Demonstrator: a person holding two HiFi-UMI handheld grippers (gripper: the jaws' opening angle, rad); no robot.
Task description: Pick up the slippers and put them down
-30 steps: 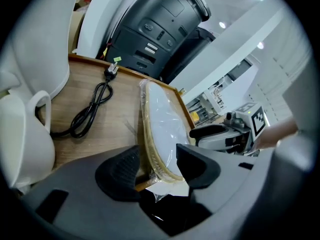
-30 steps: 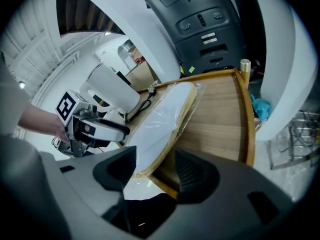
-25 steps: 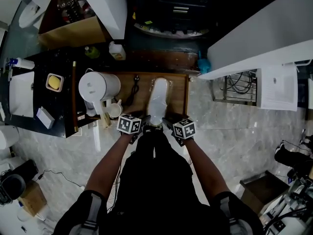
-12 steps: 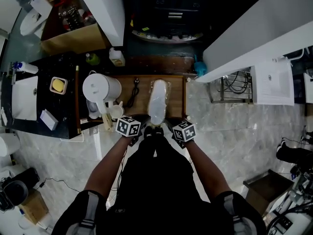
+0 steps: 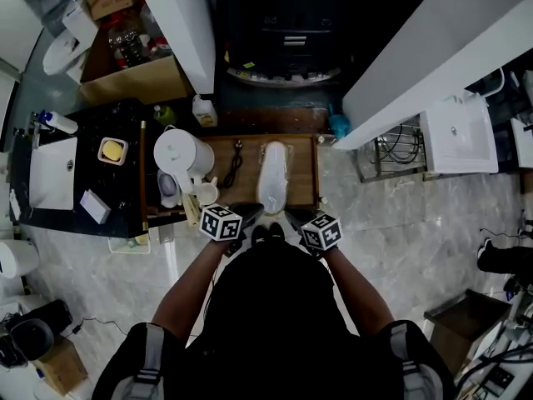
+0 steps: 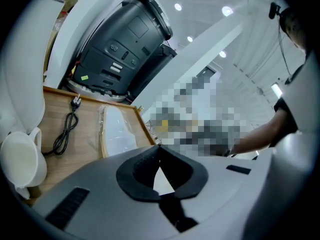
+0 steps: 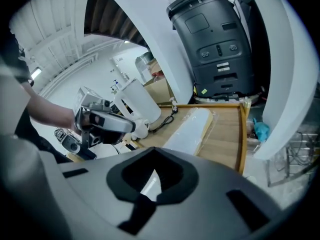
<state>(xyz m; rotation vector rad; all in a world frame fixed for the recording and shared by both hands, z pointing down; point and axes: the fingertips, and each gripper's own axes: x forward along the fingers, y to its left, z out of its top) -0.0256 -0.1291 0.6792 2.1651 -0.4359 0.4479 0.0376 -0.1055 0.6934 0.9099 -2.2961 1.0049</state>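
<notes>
While both tools have drawn back a little from the near edge of the wooden tray (image 5: 306, 173) over the last second, the slippers (image 5: 273, 176) have not shifted. They lie flat and lengthwise down the tray's middle. My left gripper (image 6: 159, 151) and right gripper (image 7: 154, 159) are both pressed together on nothing, so I judge this fits either a finished set-down or a pause before lifting. The slippers look white, a pair stacked inside crinkled clear plastic.
</notes>
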